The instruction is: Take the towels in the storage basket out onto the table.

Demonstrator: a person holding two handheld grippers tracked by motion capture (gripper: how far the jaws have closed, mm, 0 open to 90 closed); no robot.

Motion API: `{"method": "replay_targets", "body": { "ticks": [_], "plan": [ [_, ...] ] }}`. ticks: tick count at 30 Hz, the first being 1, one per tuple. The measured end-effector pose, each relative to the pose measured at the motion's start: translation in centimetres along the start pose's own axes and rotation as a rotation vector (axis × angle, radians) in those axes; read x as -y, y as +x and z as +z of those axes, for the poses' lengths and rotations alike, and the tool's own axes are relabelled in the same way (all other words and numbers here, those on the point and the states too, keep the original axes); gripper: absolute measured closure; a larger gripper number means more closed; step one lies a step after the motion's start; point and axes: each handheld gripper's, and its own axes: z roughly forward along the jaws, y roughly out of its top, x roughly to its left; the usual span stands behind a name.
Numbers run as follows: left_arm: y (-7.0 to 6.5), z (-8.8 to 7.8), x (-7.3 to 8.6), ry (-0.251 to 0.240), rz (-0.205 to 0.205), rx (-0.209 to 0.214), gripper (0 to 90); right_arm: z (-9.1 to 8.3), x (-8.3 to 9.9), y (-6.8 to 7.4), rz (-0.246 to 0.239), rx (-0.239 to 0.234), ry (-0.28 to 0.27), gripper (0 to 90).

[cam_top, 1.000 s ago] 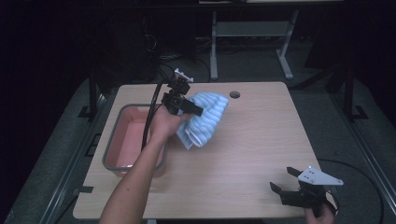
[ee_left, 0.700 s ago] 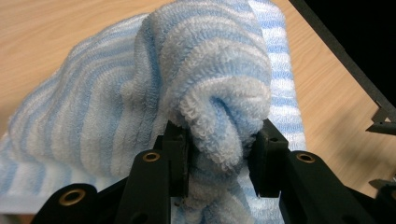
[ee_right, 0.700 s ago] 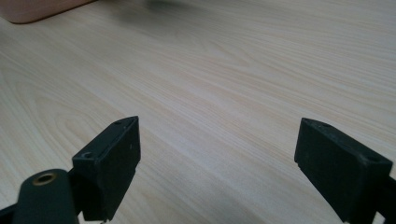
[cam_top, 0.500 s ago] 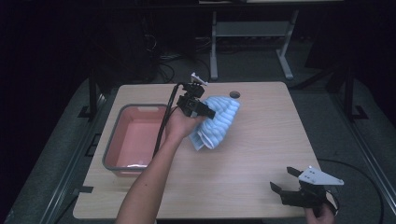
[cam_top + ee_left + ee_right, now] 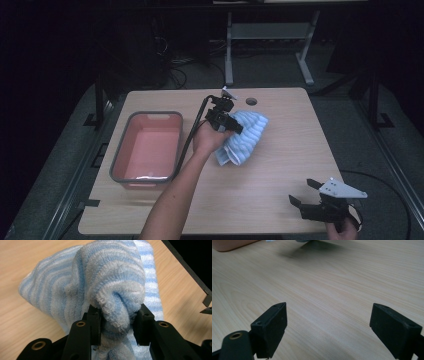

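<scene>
On the wooden bench (image 5: pixel 280 200), seen from the high view, three items are set out: a pink tub with a grey rim (image 5: pixel 119 160) at the left, a blue-and-white striped towel (image 5: pixel 247 135) near the middle toward the far edge, and two hand-held tools.

Step in hand (judged): carrying or laying out the towel with one gripper. The left gripper (image 5: pixel 227 125) is clamped on a bunched fold of the cloth; in the left gripper view a thick roll of terry (image 5: pixel 117 312) is squeezed between the two black jaws, with the rest of the towel spilling away beyond it onto the bench. To do this well, the grip should be kept firm on the whole fold, since a loose layer could slip free; the hanging part should be let down gently so that it spreads rather than heaps, and it should be kept off the tub rim unless the tub is the goal.

Orientation of the towel: crumpled, with its long axis running from the near-left, beside the hand, to the far-right; its stripes lie across that axis. The near end droops just beside the tub without touching it, as far as can be told.

The right gripper (image 5: pixel 305 192) rests at the near right corner, well apart from the towel, its jaws standing wide with nothing between them.
</scene>
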Motion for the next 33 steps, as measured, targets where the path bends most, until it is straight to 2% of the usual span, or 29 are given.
{"method": "replay_targets", "body": {
  "ticks": [8,20,23,29,33],
  "plan": [
    [-0.2,2.0,0.4,0.016,-0.01,0.009,64.0,-0.1,0.0,-0.1,0.0,0.006,-0.006,13.7],
    [0.2,4.7,1.1,0.016,-0.047,0.021,63.7,-0.3,0.0,-0.5,-0.01,0.007,-0.013,13.7],
    [0.2,5.6,1.3,0.014,-0.062,0.029,63.5,-0.5,0.1,-0.5,0.004,0.01,-0.011,13.7],
    [-0.3,6.8,1.4,0.032,-0.037,0.032,63.1,-0.9,0.2,-0.8,0.012,0.029,-0.022,13.7],
    [-0.3,7.4,1.8,0.04,-0.045,0.034,62.6,-0.8,0.3,-0.7,0.009,0.026,-0.014,13.7]
  ]
}}
